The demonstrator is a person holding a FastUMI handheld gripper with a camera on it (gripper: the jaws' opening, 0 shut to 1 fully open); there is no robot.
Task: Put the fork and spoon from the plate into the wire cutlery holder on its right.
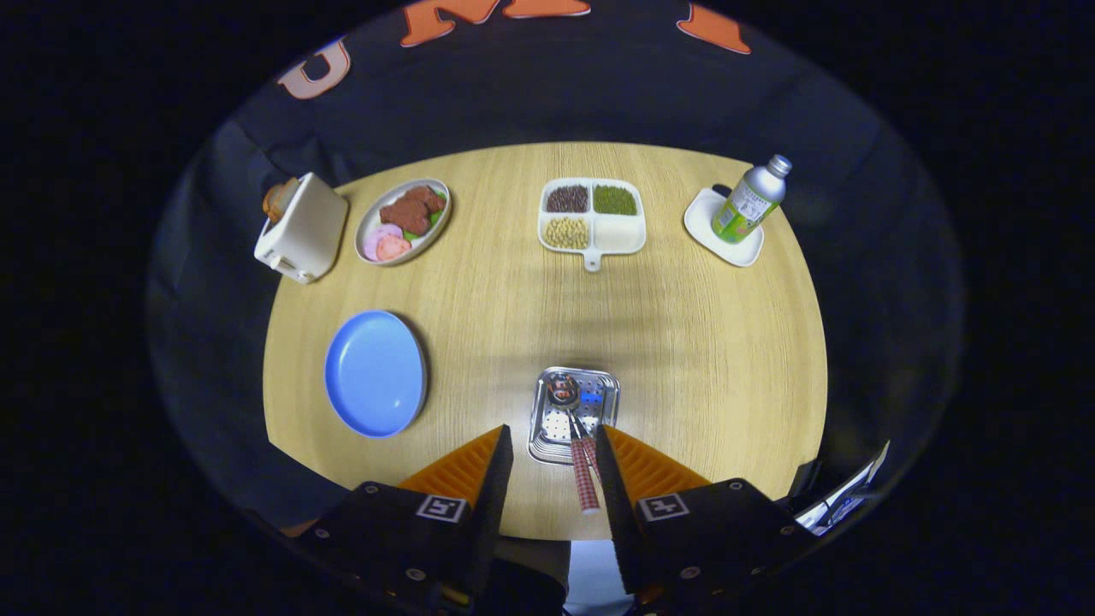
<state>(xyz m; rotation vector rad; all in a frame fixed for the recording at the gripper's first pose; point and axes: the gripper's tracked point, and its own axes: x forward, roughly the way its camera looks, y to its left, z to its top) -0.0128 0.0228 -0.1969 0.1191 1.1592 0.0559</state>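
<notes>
gripper view has my gripper (553,441) spread apart, gripping nothing, above the holder (573,415) just ahead. i see the cutlery (584,479) standing in it, checked handles beside one finger. blue plate (375,373) lies bare to its left.

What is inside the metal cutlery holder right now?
The cutlery holder holds utensils with red checked handles sticking out between the open gripper fingers. The blue plate is bare. Utensil heads are indistinct.
</notes>
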